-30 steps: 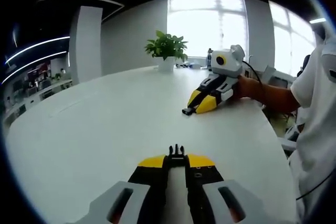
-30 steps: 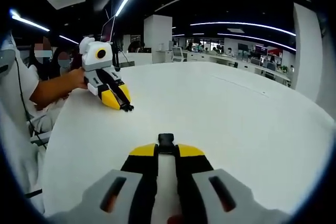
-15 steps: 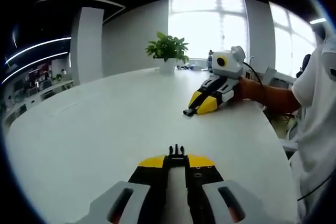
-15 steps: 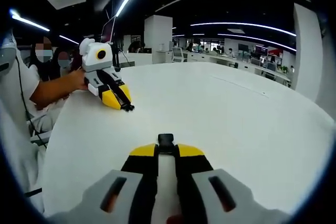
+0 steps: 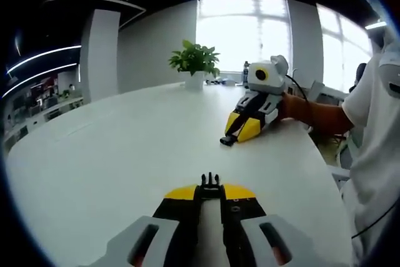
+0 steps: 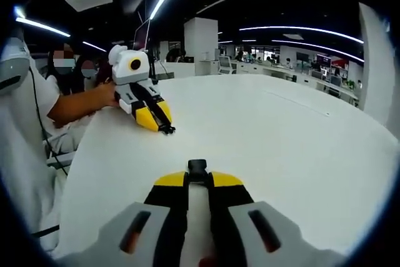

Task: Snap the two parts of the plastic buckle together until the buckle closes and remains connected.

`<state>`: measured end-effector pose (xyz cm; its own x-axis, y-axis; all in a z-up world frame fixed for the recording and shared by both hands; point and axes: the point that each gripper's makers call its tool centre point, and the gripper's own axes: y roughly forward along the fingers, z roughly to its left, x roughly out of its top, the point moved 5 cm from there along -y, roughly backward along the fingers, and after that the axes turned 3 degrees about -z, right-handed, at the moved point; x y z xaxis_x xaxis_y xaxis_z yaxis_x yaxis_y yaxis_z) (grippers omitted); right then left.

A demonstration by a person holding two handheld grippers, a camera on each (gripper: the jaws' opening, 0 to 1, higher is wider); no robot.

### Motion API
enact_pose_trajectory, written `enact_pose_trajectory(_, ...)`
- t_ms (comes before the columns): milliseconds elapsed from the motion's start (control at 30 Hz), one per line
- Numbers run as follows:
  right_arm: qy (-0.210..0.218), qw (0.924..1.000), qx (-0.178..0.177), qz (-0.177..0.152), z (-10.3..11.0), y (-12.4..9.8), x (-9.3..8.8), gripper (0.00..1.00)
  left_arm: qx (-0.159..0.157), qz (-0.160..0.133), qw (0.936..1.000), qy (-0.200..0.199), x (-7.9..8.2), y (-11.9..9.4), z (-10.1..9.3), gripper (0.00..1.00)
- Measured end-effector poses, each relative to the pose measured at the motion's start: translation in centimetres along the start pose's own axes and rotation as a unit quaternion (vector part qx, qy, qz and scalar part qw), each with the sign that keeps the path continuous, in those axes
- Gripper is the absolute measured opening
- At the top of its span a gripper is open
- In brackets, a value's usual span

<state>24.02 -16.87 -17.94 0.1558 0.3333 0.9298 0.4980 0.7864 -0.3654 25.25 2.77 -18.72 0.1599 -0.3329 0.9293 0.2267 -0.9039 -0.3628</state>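
My left gripper (image 5: 210,189) is shut on the black pronged buckle part (image 5: 210,181), whose prongs stick out past the yellow jaw tips just above the white table (image 5: 112,148). In the right gripper view, the right gripper (image 6: 197,178) is shut on the black socket buckle part (image 6: 197,167). Each gripper also shows in the other's view. The right gripper (image 5: 229,140) rests at mid right, held by a hand, with a dark piece at its tip. The left gripper (image 6: 167,130) sits at upper left, its tip pointing down-right. The two parts are well apart.
A potted plant (image 5: 195,62) stands at the table's far edge before bright windows. The person's forearm (image 5: 315,114) and white shirt (image 5: 381,154) fill the right side. The table's near edge (image 6: 69,173) runs beside the person; office desks lie beyond.
Both views have swung a little. The left gripper now sits nearer the middle of the right gripper view. Both grippers still hold their buckle parts.
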Motion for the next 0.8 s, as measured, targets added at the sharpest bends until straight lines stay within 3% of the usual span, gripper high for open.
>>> enact_pose_trajectory(333, -0.008, 0.9986, 0.05, -0.011, 2.1, 0.7, 0.7, 0.13, -0.038, -0.012, 0.9991, 0.015, 0.3, -0.2, -1.3, 0.12)
enact_pose_trajectory(800, -0.019, 0.9933, 0.114, -0.003, 4.1, 1.3, 0.8, 0.13, -0.081, 0.003, 0.9959, 0.04, -0.1, 0.3, -3.0, 0.12)
